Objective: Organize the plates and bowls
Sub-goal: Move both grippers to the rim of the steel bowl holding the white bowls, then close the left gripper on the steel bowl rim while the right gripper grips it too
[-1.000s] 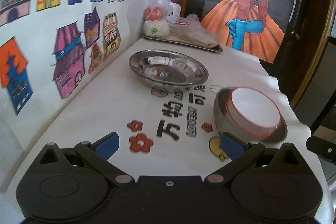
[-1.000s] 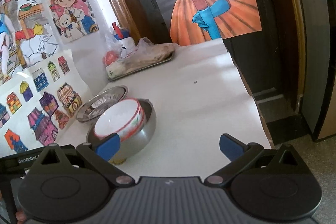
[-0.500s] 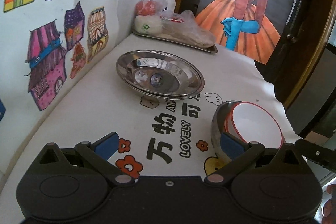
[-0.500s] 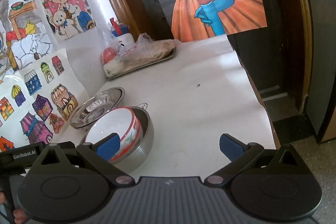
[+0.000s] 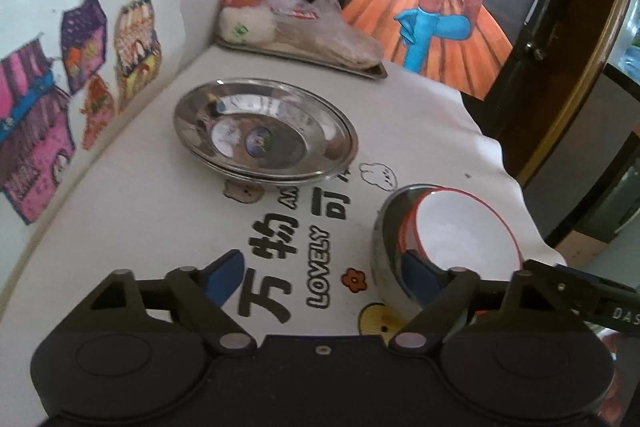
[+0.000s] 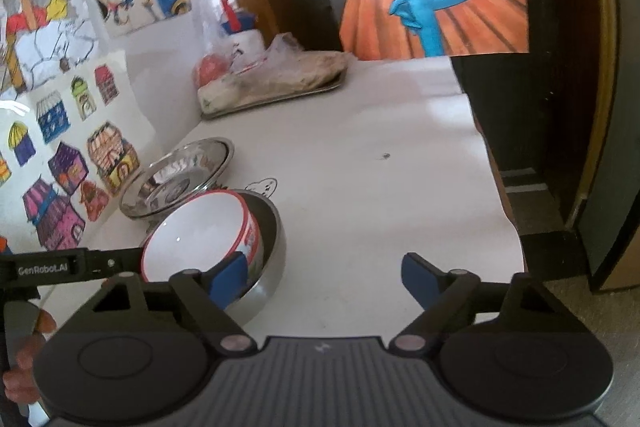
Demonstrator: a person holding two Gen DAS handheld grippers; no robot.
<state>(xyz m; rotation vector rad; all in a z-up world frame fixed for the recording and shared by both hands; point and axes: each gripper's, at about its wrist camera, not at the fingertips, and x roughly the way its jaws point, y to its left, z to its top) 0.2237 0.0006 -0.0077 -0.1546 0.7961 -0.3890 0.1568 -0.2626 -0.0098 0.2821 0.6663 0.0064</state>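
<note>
A white bowl with a red rim sits inside a steel bowl near the table's right edge. Farther back lie stacked steel plates. My left gripper hovers low over the printed tablecloth, its jaws closing with nothing between them; its right finger is just in front of the steel bowl. In the right wrist view the white bowl, steel bowl and plates lie to the left. My right gripper is also closing on nothing, its left finger by the bowls.
A steel tray with plastic bags of food stands at the back corner, against a wall covered with drawings. A dark door with a painted figure is behind. The table edge drops to the floor on the right.
Both grippers' jaws have narrowed a little. Both cameras have shifted across the table, so the plates and nested bowls now sit nearer and lower in each view.
</note>
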